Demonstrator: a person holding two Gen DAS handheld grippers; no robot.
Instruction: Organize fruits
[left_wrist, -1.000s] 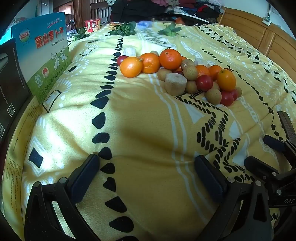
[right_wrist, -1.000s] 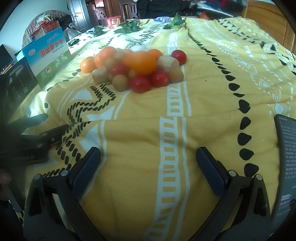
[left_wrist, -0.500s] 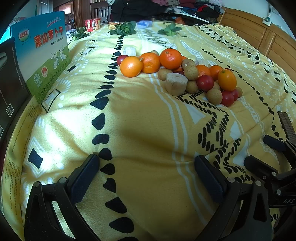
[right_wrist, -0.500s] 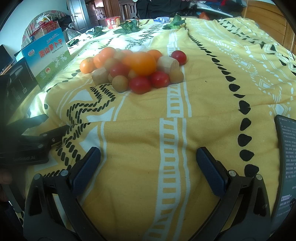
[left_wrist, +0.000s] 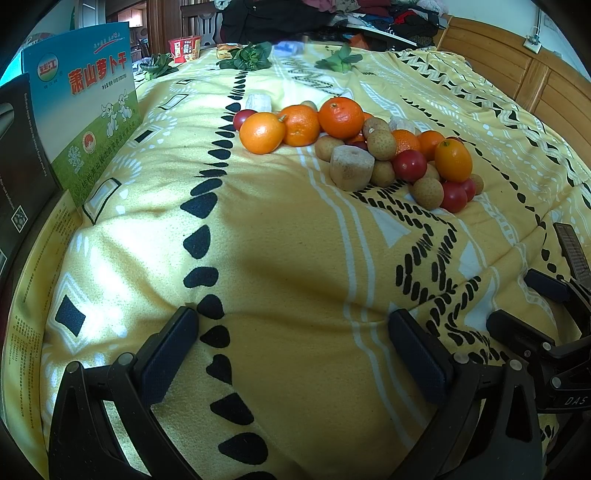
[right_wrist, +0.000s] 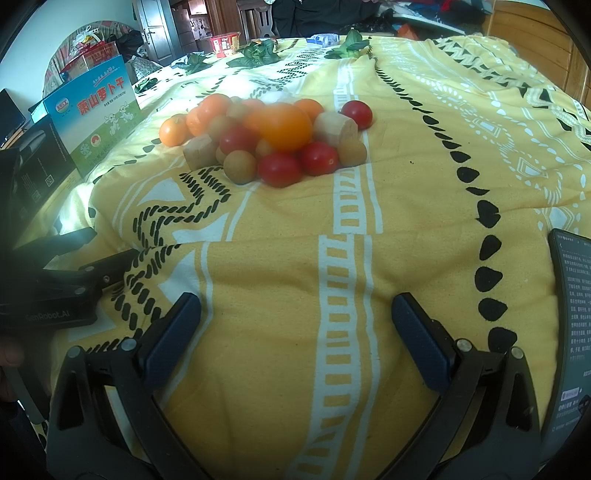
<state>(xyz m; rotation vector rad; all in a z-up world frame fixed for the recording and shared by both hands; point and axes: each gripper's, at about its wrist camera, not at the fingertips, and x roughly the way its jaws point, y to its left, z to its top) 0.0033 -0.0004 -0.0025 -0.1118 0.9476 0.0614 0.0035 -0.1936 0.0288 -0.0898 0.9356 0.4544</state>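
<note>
Fruit (left_wrist: 369, 147) lies heaped on the yellow patterned bedspread (left_wrist: 280, 258), well ahead of both tongs: oranges (left_wrist: 340, 117), red cherry tomatoes (right_wrist: 279, 169), small brown round fruits and pale cut chunks (left_wrist: 350, 167), all touching. Left tongs (left_wrist: 291, 343) and right tongs (right_wrist: 295, 332) are spread wide and empty, low over the cloth. A printed box (left_wrist: 86, 118) stands at the left.

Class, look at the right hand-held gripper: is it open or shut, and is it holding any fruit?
Open and empty. The right hand-held gripper has its fingers spread wide over bare blanket; the fruit pile lies well ahead, untouched.
</note>
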